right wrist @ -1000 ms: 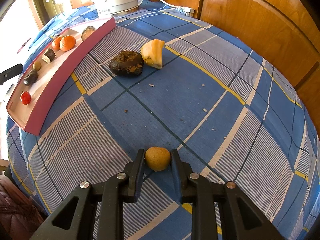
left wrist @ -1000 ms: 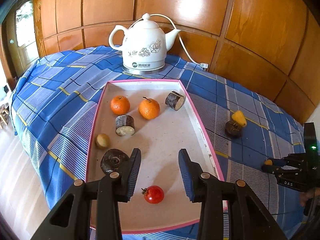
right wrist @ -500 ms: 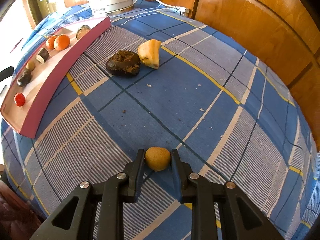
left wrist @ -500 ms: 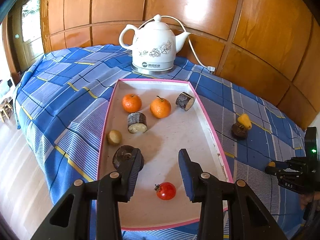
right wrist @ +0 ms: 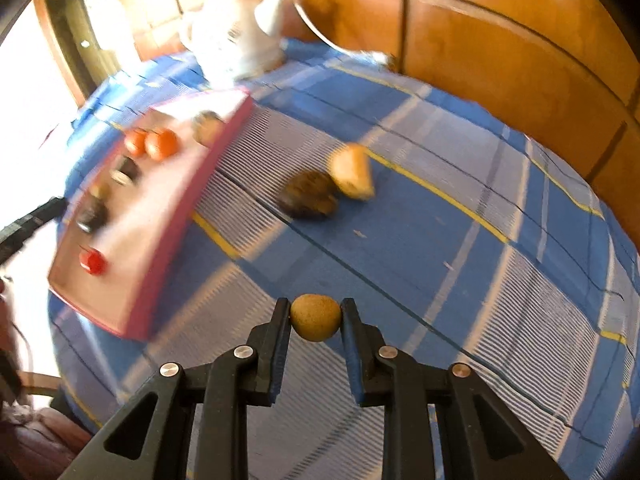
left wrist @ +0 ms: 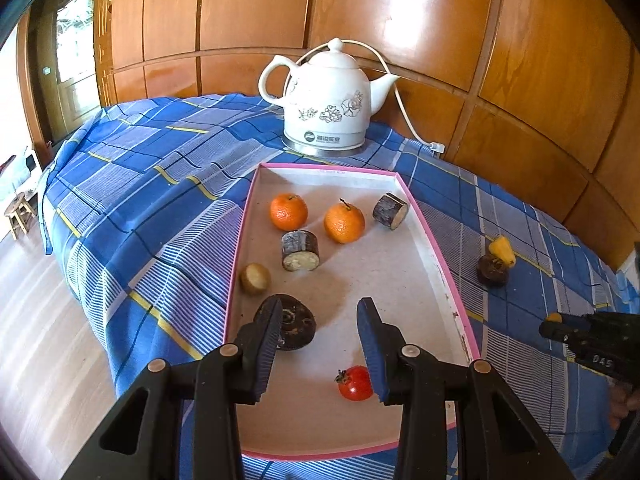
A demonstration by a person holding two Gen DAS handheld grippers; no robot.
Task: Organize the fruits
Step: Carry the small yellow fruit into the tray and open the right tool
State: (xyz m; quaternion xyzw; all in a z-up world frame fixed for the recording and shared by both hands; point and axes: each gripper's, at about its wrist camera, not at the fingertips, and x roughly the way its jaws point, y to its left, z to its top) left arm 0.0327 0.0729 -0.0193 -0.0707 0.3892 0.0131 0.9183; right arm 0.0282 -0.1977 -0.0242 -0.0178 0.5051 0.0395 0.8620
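The right gripper (right wrist: 315, 314) is clenched on a small round tan fruit (right wrist: 315, 318) above the blue plaid cloth (right wrist: 460, 248), while the left gripper (left wrist: 320, 340) hangs with its jaws spread wide over the near end of the pink-rimmed tray (left wrist: 444, 264). Just below the left gripper lie a red tomato (left wrist: 354, 383) and a dark round fruit (left wrist: 294, 322); farther in lie a small brown fruit (left wrist: 255, 278), two bark-covered cut pieces and two oranges (left wrist: 288, 212), the tray's long axis pointing toward the white kettle (left wrist: 326, 104). Right of the tray, a dark fruit (right wrist: 308, 199) touches a yellow piece (right wrist: 352, 171).

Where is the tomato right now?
In the left wrist view, the tomato lies near the pink tray's front edge, just beside the open left gripper's right finger.
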